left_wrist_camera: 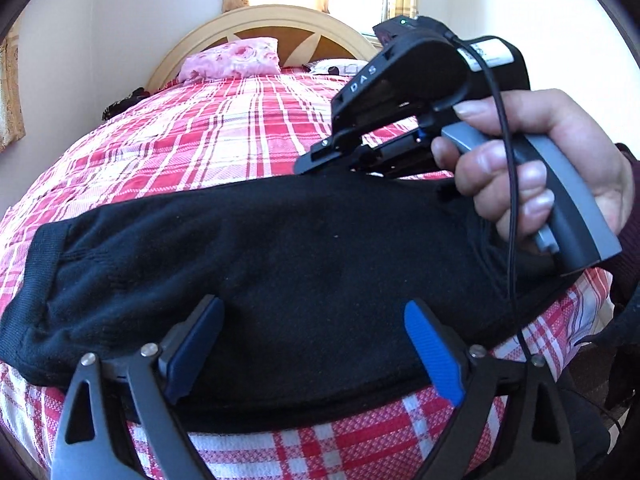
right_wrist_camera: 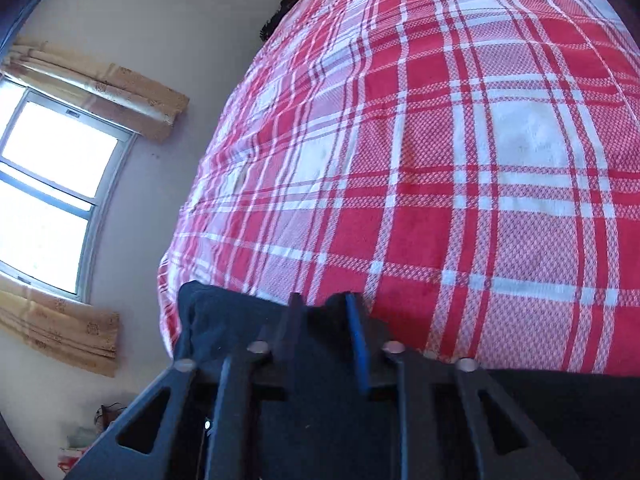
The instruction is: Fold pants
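Lying across bedspread [left_wrist_camera: 224,128], black pants [left_wrist_camera: 280,248] under spread L gripper [left_wrist_camera: 314,344]; R gripper [right_wrist_camera: 324,320] pinching far edge.

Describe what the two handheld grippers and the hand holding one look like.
Both are black frames with silver rivets and blue ribbed finger pads. The right gripper has white "DAS" lettering, a grey trigger handle, a thin black cable and a green light. The bare right hand shows a dark maroon sleeve.
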